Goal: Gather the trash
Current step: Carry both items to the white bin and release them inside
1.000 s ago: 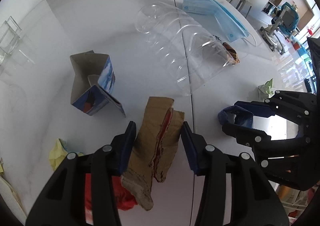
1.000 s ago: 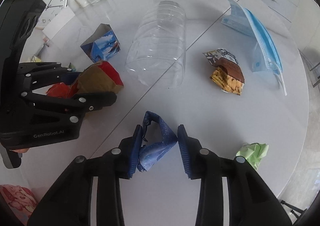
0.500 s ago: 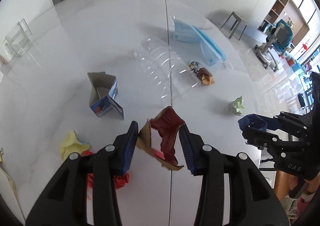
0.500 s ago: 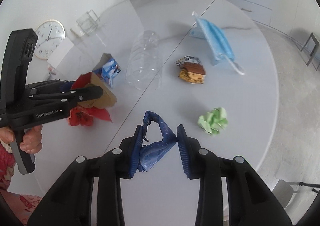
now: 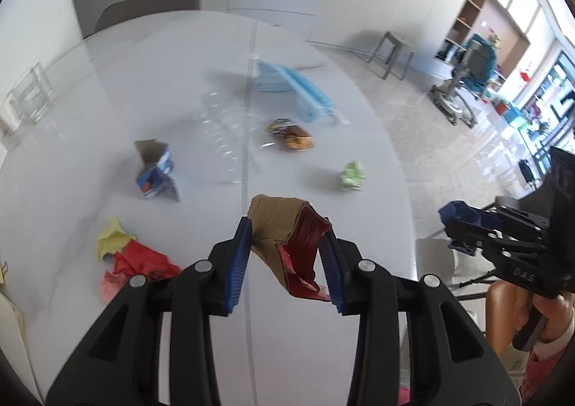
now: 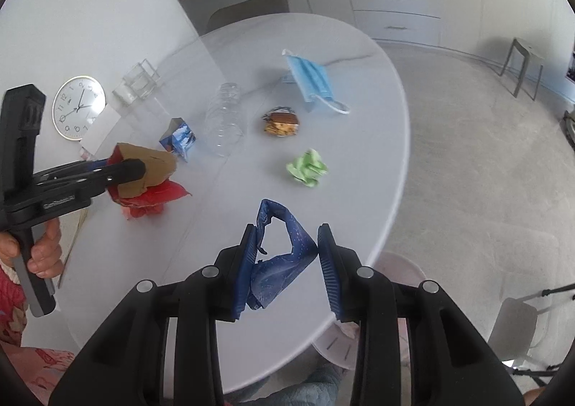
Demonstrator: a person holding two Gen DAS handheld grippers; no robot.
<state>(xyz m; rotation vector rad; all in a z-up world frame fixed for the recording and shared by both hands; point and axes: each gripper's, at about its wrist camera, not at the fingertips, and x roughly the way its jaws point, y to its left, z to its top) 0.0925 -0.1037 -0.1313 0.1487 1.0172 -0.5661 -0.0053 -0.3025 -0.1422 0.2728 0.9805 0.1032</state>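
Brown-and-red wrapper [image 5: 287,237]: pinched between the blue pads of my left gripper [image 5: 285,258], lifted clear of the white table [image 5: 90,111]; brown side up, red lining showing on the right.
Blue wrapper [image 6: 280,258]: pinched in my right gripper [image 6: 287,262], crumpled into a loop that sticks out past the fingertips, held above the near edge of the table.
Left gripper: pressed onto its wrapper from both sides; in the right wrist view it sits at the far left, over the red scrap.
Right gripper: pressed onto the blue wrapper; in the left wrist view it is off the table's right edge, well apart from the left one.
Red scrap [image 5: 140,262]: lying flat on the table, near left, touching a yellow crumpled piece [image 5: 111,237].
Green paper ball [image 6: 307,169]: on the table, near its right edge, on its own.
Snack packet [image 6: 282,122]: farther in than the green ball, brown and orange, lying flat.
Clear plastic bottle [image 6: 224,125]: on its side, just left of the snack packet.
Small carton [image 6: 178,140]: blue print, opened top, just left of the bottle.
Blue face mask [image 6: 311,81]: farthest of the trash, ear loop trailing toward the right edge.
Wall clock [image 6: 79,107]: lying on the table's far left side, beside a clear glass container [image 6: 138,84].
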